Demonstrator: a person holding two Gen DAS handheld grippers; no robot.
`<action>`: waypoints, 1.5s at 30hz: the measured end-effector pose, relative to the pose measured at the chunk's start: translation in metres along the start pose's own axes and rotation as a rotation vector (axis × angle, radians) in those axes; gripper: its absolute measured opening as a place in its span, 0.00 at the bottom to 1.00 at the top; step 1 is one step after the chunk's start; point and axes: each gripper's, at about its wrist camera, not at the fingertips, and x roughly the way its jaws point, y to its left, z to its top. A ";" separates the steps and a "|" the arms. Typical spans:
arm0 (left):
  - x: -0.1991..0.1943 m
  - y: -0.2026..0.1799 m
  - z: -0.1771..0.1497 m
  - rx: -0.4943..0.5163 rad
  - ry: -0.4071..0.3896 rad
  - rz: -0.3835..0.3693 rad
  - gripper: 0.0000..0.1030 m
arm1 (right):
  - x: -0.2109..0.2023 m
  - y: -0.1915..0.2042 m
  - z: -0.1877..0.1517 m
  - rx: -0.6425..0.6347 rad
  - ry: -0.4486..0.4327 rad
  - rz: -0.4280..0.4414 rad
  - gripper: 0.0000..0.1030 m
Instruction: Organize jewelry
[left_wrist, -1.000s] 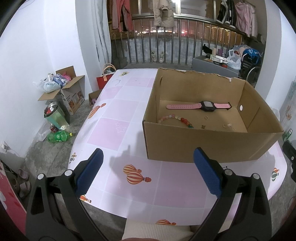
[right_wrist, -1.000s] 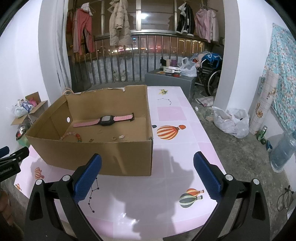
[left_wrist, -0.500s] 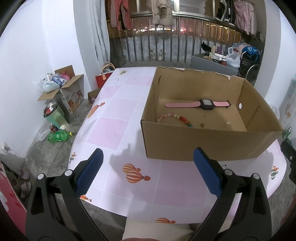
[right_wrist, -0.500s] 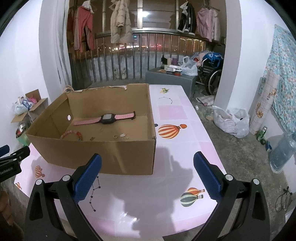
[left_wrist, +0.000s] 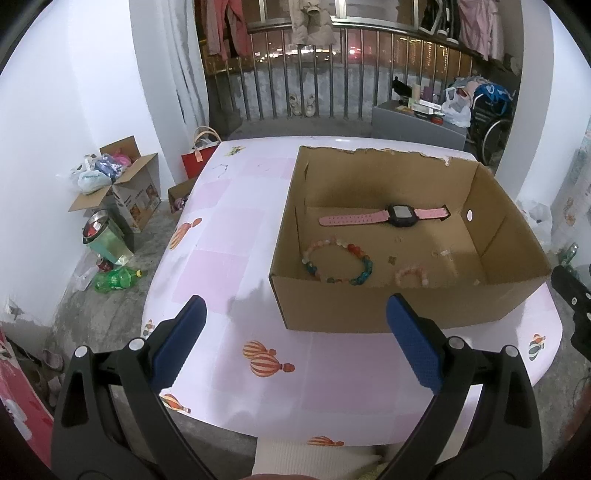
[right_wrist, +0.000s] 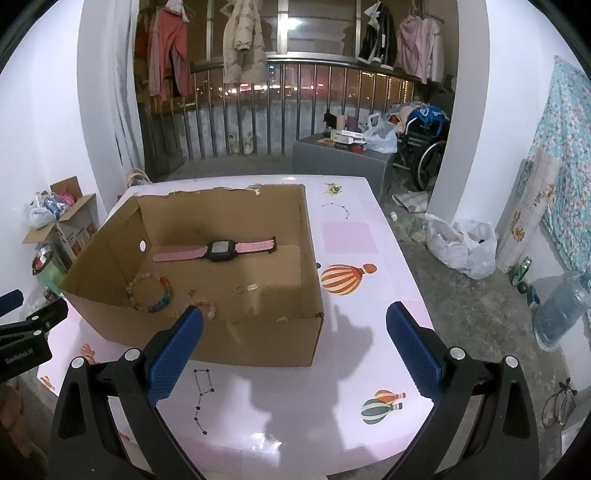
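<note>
A pink balloon-print table (left_wrist: 229, 266) fills mid-frame. Left view: left gripper (left_wrist: 295, 345) spread, empty, low centre; cardboard box (left_wrist: 406, 310) right of centre holds watch (left_wrist: 384, 216) and bead bracelet (left_wrist: 338, 264). Right view: right gripper (right_wrist: 293, 349) spread, empty. Clearing the near box wall, then descending, seems wisest.

My left gripper (left_wrist: 295, 343) hangs over the near edge of the surface (left_wrist: 229, 266), jaws spread wide with nothing between them. Ahead sits an open cardboard box (left_wrist: 369, 306). On its floor a pink watch (left_wrist: 384, 216) lies flat along the far wall; nearer me lie a multicoloured bead bracelet (left_wrist: 338, 262) and, beside it to the right, a smaller pink bead bracelet (left_wrist: 412, 277). Between them is a tiny piece I cannot make out.
</note>
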 end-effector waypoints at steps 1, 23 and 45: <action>0.000 -0.001 0.003 0.001 0.002 0.000 0.91 | 0.000 0.001 0.001 0.002 0.005 0.000 0.94; 0.014 0.010 0.023 0.014 0.047 0.011 0.91 | 0.021 0.008 0.030 0.025 0.062 -0.006 0.94; 0.015 0.011 0.027 0.010 0.026 0.008 0.91 | 0.018 0.008 0.035 0.026 0.035 -0.013 0.94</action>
